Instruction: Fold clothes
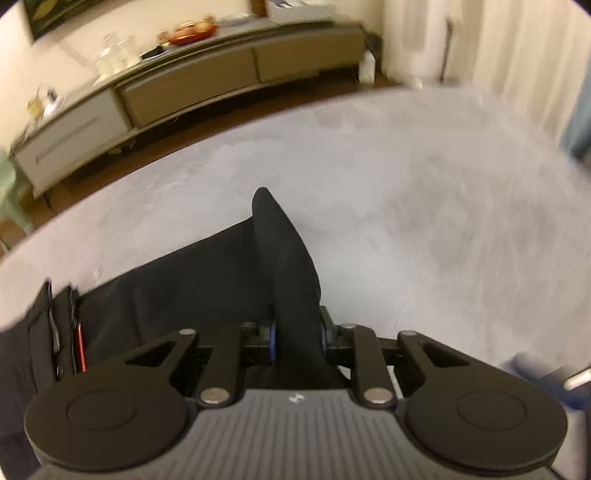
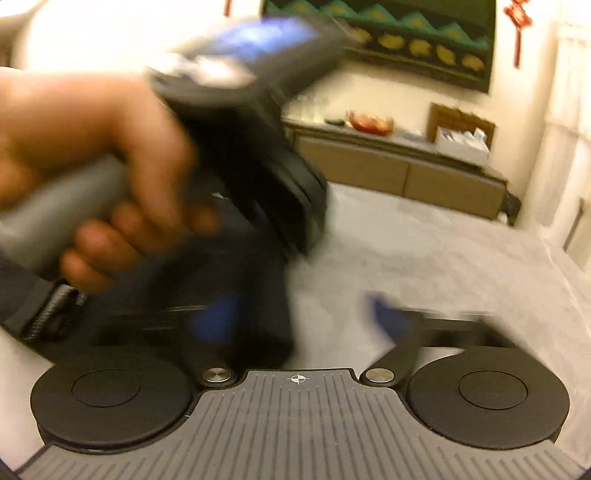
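Note:
A black garment (image 1: 184,288) with a striped drawstring (image 1: 55,332) at its waistband lies on a pale grey surface (image 1: 424,192). My left gripper (image 1: 297,338) is shut on a raised fold of this cloth, which stands up between the blue pads to a peak. In the right wrist view a person's hand (image 2: 92,147) holds that left gripper's body (image 2: 258,110) over the dark garment (image 2: 255,280). My right gripper (image 2: 301,317) is blurred, its blue pads (image 2: 384,317) far apart and open. The cloth's edge reaches its left pad; the right pad is over bare grey surface.
A long low cabinet (image 1: 184,96) runs along the far wall, with a red bowl (image 1: 192,31) and glassware on top. Pale curtains (image 1: 517,55) hang at the right. A light green chair (image 1: 7,192) stands at the left edge. Grey surface (image 2: 461,266) spreads right of the garment.

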